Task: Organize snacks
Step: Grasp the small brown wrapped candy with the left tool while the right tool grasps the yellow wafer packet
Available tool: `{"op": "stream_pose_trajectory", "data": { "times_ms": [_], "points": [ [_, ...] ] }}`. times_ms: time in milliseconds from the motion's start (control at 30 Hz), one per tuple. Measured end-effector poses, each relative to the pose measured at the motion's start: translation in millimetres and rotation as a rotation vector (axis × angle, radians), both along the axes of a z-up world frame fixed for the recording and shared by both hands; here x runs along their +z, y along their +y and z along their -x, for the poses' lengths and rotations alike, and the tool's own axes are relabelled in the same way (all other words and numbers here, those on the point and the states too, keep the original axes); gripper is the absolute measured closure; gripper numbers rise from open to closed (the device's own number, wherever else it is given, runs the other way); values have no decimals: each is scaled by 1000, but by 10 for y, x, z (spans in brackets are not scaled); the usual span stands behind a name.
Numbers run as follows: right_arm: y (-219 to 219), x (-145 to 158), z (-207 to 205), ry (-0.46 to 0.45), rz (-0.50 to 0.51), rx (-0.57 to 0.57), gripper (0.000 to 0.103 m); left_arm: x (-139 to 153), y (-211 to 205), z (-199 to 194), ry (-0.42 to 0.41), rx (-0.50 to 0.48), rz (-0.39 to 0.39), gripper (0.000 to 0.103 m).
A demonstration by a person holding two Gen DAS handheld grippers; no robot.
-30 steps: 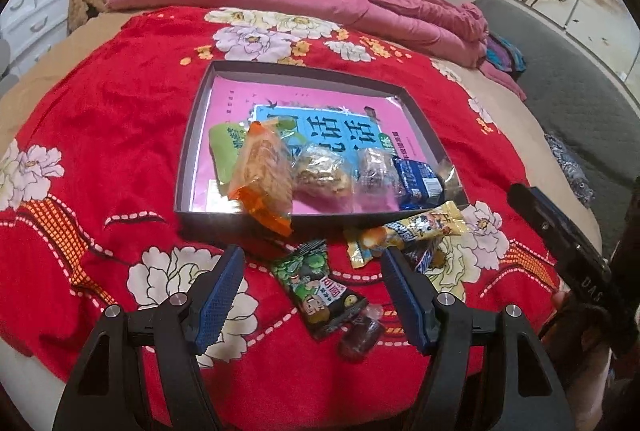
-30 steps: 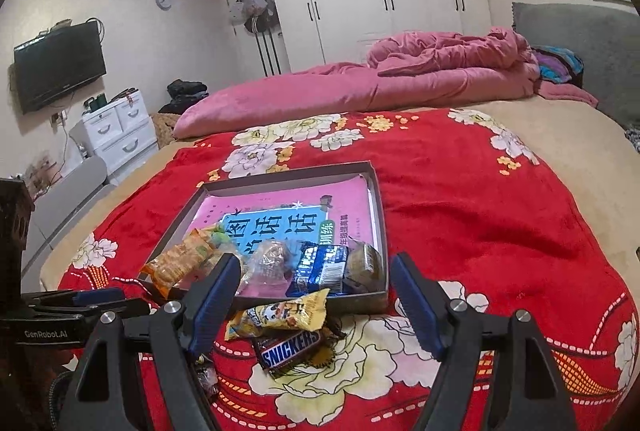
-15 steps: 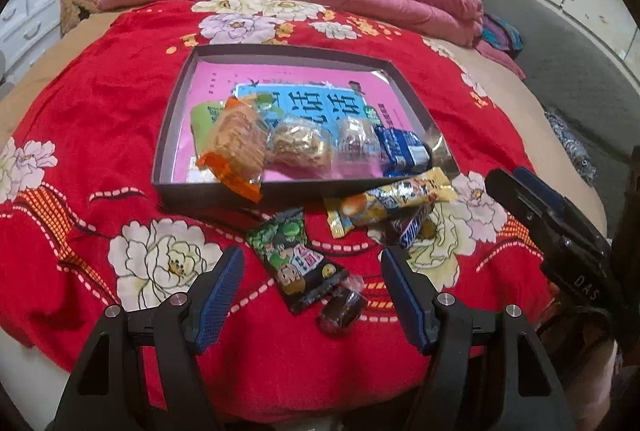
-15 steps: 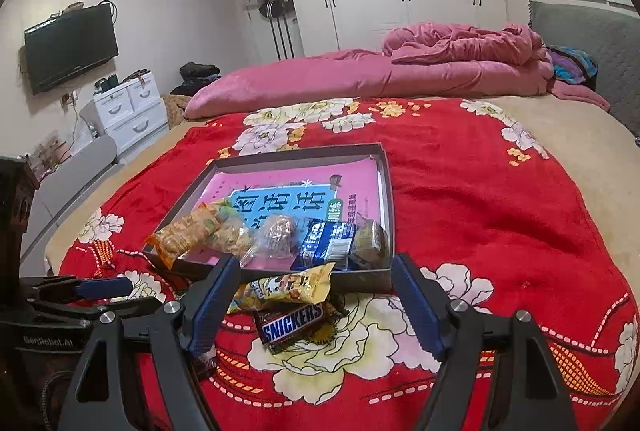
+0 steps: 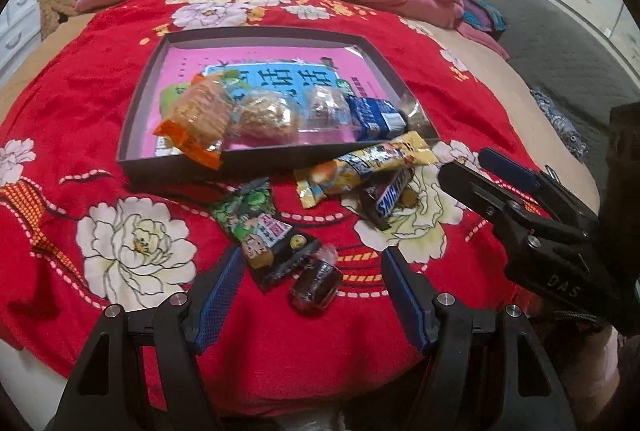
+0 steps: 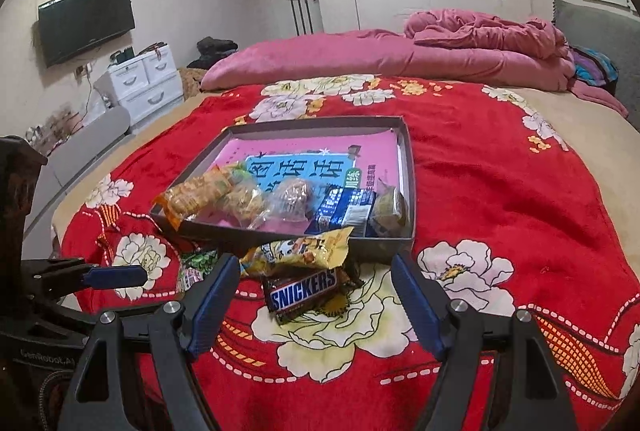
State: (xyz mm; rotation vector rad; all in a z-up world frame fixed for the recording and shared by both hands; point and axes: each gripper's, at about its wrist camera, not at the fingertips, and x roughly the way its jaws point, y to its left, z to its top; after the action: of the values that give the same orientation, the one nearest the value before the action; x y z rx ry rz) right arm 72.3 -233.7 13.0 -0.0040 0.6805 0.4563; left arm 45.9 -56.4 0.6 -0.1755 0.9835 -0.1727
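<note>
On the bed's red blanket [image 5: 80,103], the left tool [image 5: 312,273] hangs released, jaws apart over a green packet [image 5: 260,227] and a small dark jelly [image 5: 316,283], touching neither. Behind lies the tray [image 5: 140,135] with wrapped snacks along its near edge. Right of that, a yellow packet [image 6: 300,251] overlaps a Snickers [image 6: 304,289]; the right tool [image 6: 316,297] gapes around the bar, nothing gripped.

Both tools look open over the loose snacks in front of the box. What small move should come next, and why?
Probably lower the open left tool onto the small dark round wrapped candy and close. It lies between the fingers on the red floral blanket, outside the shallow grey box where other snacks already sit.
</note>
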Motion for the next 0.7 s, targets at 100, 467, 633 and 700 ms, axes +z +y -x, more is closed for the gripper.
{"op": "stream_pose_trajectory", "data": {
  "times_ms": [100,467,633,700],
  "points": [
    [-14,-26,-31,15,-20,4,26,-37,-42,-10,2,-12,-1,31],
    [54,-163,-205,73,-38,10,26,-213,-65,-33,40,-44,16,31],
    [99,-218,-274,97,-44,14,26,-238,-86,-22,39,-74,28,37],
    [100,-237,-301,105,-46,10,26,-256,-112,-27,41,-87,26,42]
  ]
}}
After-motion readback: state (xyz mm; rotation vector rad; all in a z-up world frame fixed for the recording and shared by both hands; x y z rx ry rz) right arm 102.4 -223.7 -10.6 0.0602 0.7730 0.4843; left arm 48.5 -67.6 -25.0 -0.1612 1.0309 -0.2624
